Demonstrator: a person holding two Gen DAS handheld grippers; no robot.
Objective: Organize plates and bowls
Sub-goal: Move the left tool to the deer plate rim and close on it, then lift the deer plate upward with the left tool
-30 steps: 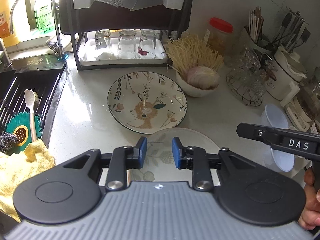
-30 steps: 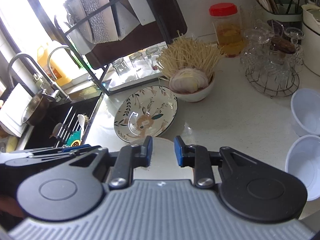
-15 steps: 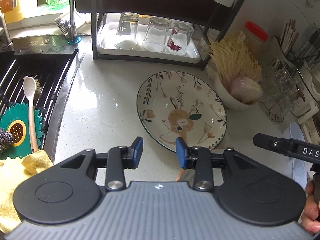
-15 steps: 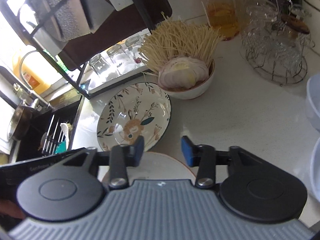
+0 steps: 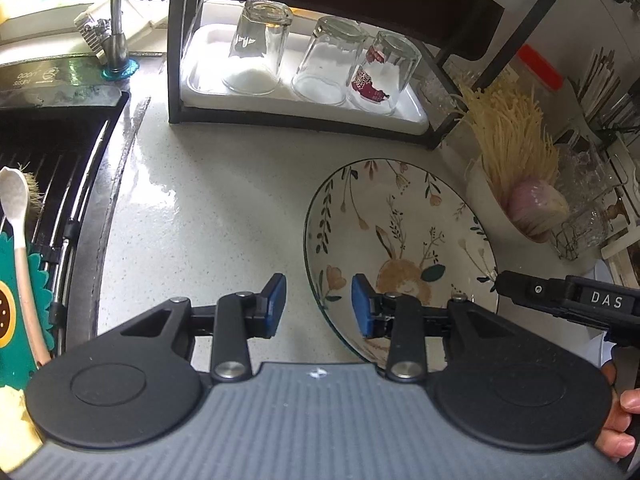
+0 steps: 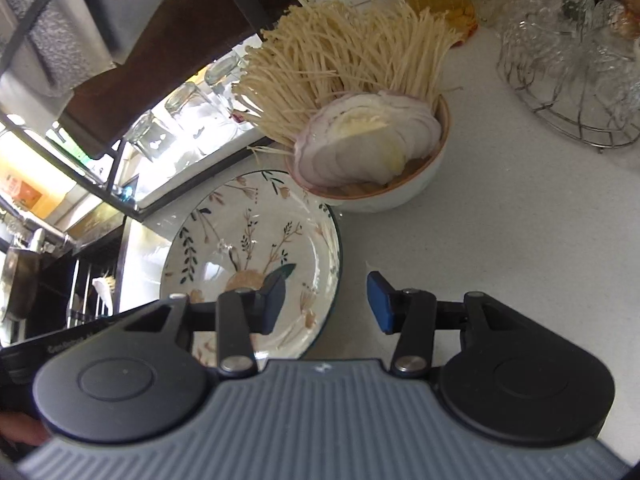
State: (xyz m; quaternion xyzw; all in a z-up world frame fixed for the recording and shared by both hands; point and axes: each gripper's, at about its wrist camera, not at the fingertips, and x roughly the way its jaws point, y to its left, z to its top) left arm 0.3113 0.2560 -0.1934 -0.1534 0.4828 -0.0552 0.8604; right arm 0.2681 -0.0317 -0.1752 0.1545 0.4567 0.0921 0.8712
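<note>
A floral plate (image 5: 400, 248) with a rabbit picture lies on the white counter; it also shows in the right wrist view (image 6: 248, 248). My left gripper (image 5: 318, 306) is open, its jaws straddling the plate's left rim. My right gripper (image 6: 330, 300) is open, its jaws straddling the plate's right rim. A white bowl (image 6: 400, 188) holding enoki mushrooms and sliced onion stands just behind the plate, and shows in the left wrist view (image 5: 520, 216). Part of the right gripper's body (image 5: 568, 300) shows at the plate's right edge in the left wrist view.
A black dish rack (image 5: 304, 120) holds a white tray with three upturned glasses (image 5: 320, 64) behind the plate. The sink (image 5: 48, 184) with a spoon, brush and sponge lies at left. A wire basket of glassware (image 6: 572, 68) and a jar stand at right.
Both grippers have moved forward and down to the floral plate and opened wider. The plain plate seen under them earlier is out of view.
</note>
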